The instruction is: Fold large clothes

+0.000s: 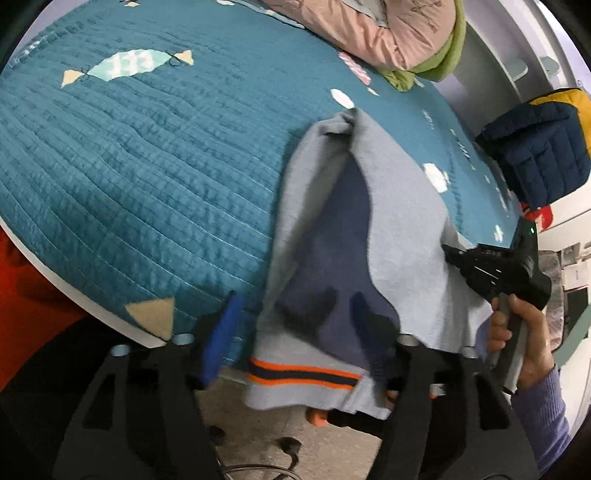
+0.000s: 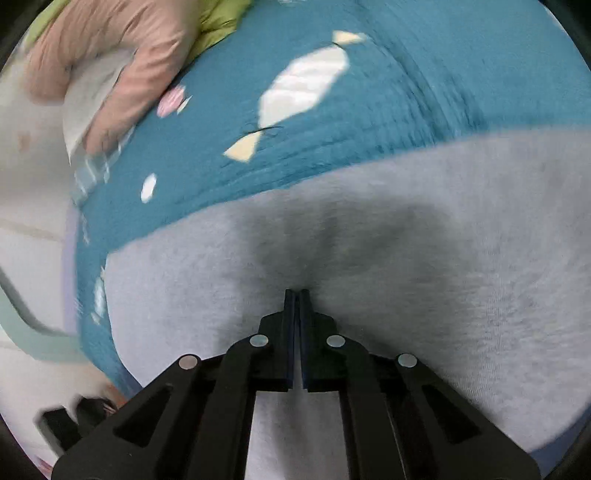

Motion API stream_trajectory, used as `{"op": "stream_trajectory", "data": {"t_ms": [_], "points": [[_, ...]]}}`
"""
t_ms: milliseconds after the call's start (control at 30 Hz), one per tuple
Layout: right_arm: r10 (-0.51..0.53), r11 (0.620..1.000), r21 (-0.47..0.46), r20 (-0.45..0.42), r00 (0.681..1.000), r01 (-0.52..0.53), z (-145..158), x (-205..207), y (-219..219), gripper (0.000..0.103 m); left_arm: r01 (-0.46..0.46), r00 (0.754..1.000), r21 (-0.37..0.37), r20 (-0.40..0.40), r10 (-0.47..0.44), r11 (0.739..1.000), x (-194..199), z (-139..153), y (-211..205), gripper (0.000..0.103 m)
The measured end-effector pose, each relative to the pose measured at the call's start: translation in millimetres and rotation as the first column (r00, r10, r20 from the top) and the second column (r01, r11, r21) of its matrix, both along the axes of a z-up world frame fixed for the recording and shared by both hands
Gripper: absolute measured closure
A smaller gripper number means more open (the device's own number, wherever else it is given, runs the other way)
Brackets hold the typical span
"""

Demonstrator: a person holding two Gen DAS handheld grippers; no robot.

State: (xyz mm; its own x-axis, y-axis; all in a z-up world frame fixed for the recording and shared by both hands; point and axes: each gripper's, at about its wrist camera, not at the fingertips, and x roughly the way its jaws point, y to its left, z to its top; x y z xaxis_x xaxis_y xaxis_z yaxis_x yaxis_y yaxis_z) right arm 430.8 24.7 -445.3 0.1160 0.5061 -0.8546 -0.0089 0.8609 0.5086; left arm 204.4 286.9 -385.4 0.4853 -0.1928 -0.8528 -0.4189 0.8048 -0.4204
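Left gripper (image 1: pixel 291 325) stands wide open, the grey sweater (image 1: pixel 399 221) draped between its fingers at the teal quilt's (image 1: pixel 147 166) edge; close on the striped hem (image 1: pixel 303 373) before lifting. Right gripper (image 2: pixel 296 295) is pinched tight on fleece. Count: one sweater, two grippers, one pink jacket (image 1: pixel 388 29).

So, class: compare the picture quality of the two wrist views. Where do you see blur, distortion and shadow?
Left wrist view: fisheye bends the teal quilt; mostly sharp, slight smear on the grey garment. Right wrist view: quilt and pink jacket motion-blurred; a soft shadow lies on the garment ahead of the right gripper.
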Motion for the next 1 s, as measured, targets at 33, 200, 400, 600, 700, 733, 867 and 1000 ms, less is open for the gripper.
{"op": "stream_trajectory", "data": {"t_ms": [33,200,400,600,700,733,867,1000], "points": [[-0.017,1.0,0.024,-0.019,1.0,0.018,0,1,-4,0.102,-0.001,1.0,-0.006,-0.009,0.001,1.0,2,-3,2,0.023],[0.072,0.997,-0.037,-0.015,0.997,-0.073,24,-37,4,0.103,0.0,0.998,-0.038,-0.063,-0.002,0.999,9,-23,2,0.021],[0.037,0.999,-0.021,0.005,0.999,-0.037,2,-88,-7,0.103,0.028,0.998,-0.014,-0.06,-0.029,1.0,13,-25,-8,0.019],[0.025,1.0,-0.017,-0.033,0.999,-0.025,18,-107,-12,0.103,0.028,0.997,-0.053,-0.071,-0.032,0.998,8,-30,-15,0.019],[0.017,0.999,0.039,-0.07,0.997,-0.015,6,-128,-24,0.103,0.013,0.998,-0.069,-0.065,-0.018,0.998,6,-34,-15,0.019],[0.004,0.998,0.062,-0.07,0.998,0.0,2,-130,-27,0.103,0.012,0.998,-0.072,-0.06,-0.016,0.997,6,-35,-15,0.016],[0.014,0.998,0.064,-0.03,0.999,-0.012,-5,-130,-24,0.103,0.021,0.998,-0.068,-0.062,-0.025,0.997,9,-36,-17,0.013],[-0.005,0.994,0.107,-0.051,0.999,0.01,2,-134,-30,0.102,0.016,0.998,-0.058,-0.065,-0.02,0.998,8,-35,-18,0.018]]}}
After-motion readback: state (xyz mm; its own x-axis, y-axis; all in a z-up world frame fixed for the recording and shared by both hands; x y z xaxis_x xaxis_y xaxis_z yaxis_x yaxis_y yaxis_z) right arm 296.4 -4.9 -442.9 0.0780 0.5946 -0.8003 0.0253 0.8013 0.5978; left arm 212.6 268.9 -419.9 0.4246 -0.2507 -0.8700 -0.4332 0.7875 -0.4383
